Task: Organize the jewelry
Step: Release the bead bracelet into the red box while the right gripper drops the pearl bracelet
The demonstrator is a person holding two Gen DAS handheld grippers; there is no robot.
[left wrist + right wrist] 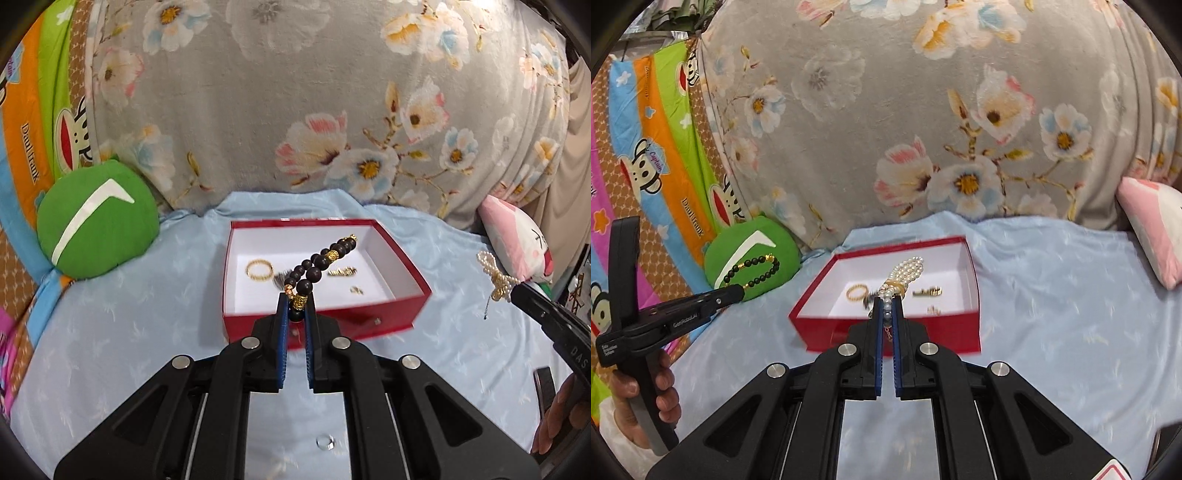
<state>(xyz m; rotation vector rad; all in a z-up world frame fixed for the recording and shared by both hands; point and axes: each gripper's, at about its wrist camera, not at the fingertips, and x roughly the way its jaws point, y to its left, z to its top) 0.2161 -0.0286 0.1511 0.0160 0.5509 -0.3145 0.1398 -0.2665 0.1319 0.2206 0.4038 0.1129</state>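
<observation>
My left gripper [295,301] is shut on a dark bead bracelet [320,261] with gold spacers, held in the air in front of the open red box [402,273]. My right gripper [886,304] is shut on a white pearl bracelet [905,273] with a gold clasp, also lifted before the red box [812,321]. Inside the box lie a gold ring [259,269], a gold chain piece [342,272] and a small gold item [356,290]. In the right wrist view the left gripper [737,291] shows at the left with the dark bead bracelet [753,271]; in the left wrist view the pearl bracelet [496,273] hangs at the right.
The box rests on a light blue bedsheet [129,332]. A green round cushion [98,221] lies left of it, a pink and white pillow [517,240] right. A grey floral quilt [295,110] rises behind. A small clear ring [325,442] lies on the sheet near me. A hand [665,391] grips the left tool.
</observation>
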